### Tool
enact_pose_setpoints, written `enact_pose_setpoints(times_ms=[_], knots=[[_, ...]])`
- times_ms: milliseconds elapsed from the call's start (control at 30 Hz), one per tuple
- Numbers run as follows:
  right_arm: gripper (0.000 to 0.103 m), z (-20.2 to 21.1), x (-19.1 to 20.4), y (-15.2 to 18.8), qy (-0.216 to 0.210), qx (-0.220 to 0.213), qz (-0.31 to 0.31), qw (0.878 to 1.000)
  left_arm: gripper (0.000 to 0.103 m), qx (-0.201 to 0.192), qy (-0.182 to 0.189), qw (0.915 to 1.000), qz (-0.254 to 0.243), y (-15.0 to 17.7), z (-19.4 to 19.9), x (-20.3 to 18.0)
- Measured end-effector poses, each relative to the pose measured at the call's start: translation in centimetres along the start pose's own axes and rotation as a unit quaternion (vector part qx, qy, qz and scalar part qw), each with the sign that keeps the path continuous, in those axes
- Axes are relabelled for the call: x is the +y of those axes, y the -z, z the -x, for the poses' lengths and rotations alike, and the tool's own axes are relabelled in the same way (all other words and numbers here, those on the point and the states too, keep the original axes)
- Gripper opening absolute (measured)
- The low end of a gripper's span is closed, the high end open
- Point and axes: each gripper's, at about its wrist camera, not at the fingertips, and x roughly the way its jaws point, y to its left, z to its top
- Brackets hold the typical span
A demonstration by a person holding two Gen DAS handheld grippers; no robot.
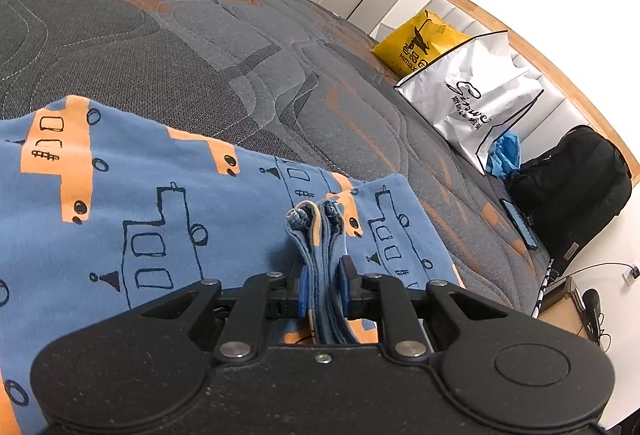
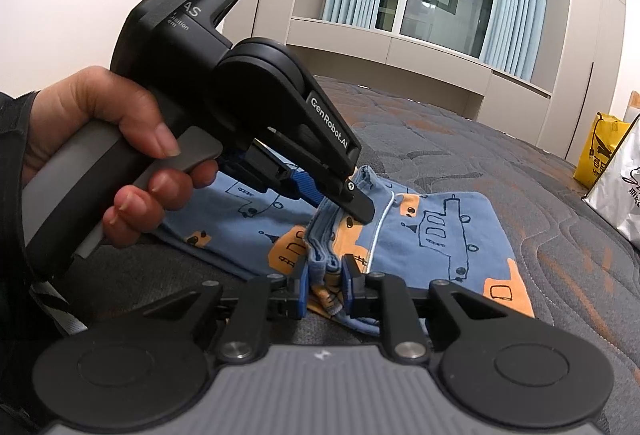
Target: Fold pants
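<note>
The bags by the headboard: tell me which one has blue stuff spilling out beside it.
The silver bag, printed with black script; blue material sits at its lower edge. The yellow bag behind it shows none.

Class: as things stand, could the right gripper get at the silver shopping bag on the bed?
Probably not yet: the right gripper is shut on the blue pants, and the silver bag sits off at the bed's edge.

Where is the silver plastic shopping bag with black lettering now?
In the left wrist view the silver plastic shopping bag lies at the right on the grey quilted bed cover, between the yellow plastic bag and the black backpack.
</note>
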Motion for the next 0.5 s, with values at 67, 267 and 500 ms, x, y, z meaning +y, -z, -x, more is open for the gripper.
enact_pose_setpoints(times_ms=[67,267,500], knots=[[0.021,0.0,0.0,0.0,0.0,0.0,0.0,1.0,0.017,0.0,0.002,1.0,0.004,0.0,0.0,0.0],[0.019,0.4,-0.2,0.0,0.002,-0.006,-0.016,1.0,0.015,-0.009,0.001,0.9996,0.028,-0.2,0.4,0.2],[0.017,0.6,0.6,-1.2,0.0,-0.025,-0.025,0.999,0.008,-0.042,0.014,0.999,0.005,-1.0,3.2,-0.3]])
